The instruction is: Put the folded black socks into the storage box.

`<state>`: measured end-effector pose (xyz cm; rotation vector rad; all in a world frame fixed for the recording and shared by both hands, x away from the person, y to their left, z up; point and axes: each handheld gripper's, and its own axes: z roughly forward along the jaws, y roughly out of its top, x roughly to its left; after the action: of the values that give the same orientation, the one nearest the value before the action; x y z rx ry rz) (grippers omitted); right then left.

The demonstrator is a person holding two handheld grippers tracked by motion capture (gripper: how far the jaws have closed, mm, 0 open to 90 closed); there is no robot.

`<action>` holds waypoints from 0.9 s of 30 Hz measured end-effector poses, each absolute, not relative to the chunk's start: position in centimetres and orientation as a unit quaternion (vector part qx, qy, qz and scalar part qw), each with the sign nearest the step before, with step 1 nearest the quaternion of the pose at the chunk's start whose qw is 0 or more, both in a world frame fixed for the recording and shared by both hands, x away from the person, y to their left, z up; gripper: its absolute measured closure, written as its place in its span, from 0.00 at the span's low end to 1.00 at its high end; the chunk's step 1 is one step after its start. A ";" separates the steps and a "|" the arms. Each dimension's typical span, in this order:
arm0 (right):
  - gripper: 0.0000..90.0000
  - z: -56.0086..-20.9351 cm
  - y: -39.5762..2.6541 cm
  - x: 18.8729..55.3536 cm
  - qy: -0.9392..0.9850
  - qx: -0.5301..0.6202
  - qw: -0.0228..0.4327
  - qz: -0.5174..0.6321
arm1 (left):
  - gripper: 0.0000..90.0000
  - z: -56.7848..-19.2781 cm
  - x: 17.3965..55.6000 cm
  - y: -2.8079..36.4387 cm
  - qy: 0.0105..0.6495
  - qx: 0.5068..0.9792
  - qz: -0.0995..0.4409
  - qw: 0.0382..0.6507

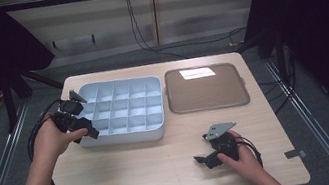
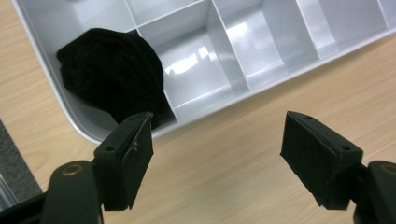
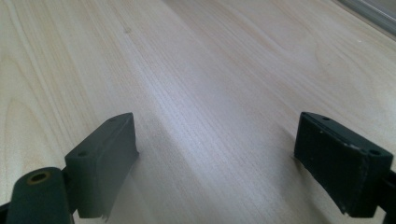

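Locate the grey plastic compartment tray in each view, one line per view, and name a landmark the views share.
High view: the grey plastic compartment tray lies left of centre on the light wooden table, beside a brown flat tray.
Left gripper view: it fills the top, a black bundle in its corner compartment.
Right gripper view: I can't find it; a grey edge at the top right corner is unclear.
Shared landmark: the table's wood grain.
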<state>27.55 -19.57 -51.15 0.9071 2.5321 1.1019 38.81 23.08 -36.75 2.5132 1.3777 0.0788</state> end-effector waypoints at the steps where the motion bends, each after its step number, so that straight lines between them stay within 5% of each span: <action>1: 0.14 -51.2 -19.6 27.6 0.865 0.310 0.118 0.377 | 0.27 -36.9 38.6 23.0 0.478 0.867 0.027 0.141; 27: 0.14 -51.2 -19.6 27.5 0.865 0.310 0.117 0.377 | 0.27 -41.0 34.4 21.1 0.419 0.889 0.011 0.186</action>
<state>27.55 -19.57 -51.15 0.9070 2.5319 1.1038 34.44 21.13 -40.96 2.5030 1.1800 0.0318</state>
